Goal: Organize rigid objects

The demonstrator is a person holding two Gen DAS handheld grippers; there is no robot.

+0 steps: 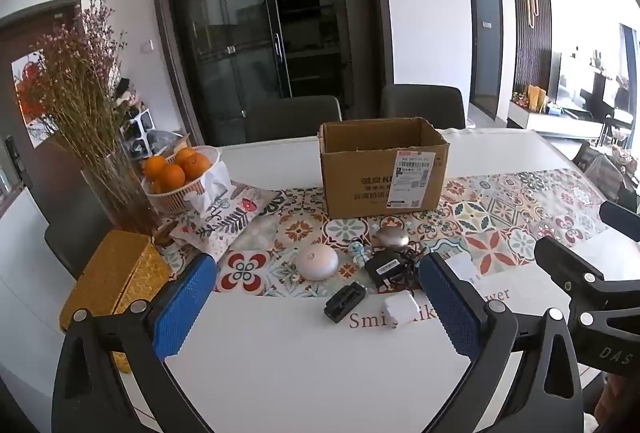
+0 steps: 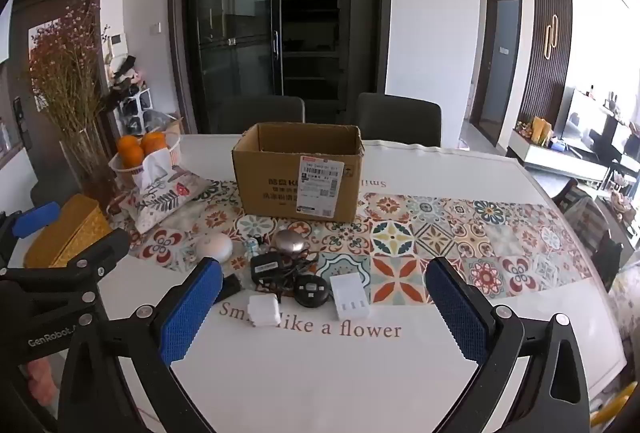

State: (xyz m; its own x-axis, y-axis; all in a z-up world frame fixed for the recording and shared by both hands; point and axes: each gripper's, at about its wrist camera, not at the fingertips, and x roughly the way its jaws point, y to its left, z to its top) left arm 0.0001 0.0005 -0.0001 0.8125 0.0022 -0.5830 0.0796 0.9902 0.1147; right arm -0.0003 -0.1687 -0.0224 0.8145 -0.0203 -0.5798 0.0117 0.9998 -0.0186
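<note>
**Box stands empty-looking as sorting waits to begin**

I look across the white bench, where a patterned runner carries an open cardboard box; what I can see of its inside shows nothing, so I judge the organizing not yet started. In front of the box, a loose cluster lies untouched: a round white puck, a black power adapter with its tangled cord, a silver domed piece, a white multi-slot block, a black round remote, a white charger cube, a flat black case and a tiny figurine. All are left to place. My left tongs and right tongs hover side by side above the near bench edge, tilted downward toward the cluster, both spread wide and holding nothing.
</note>
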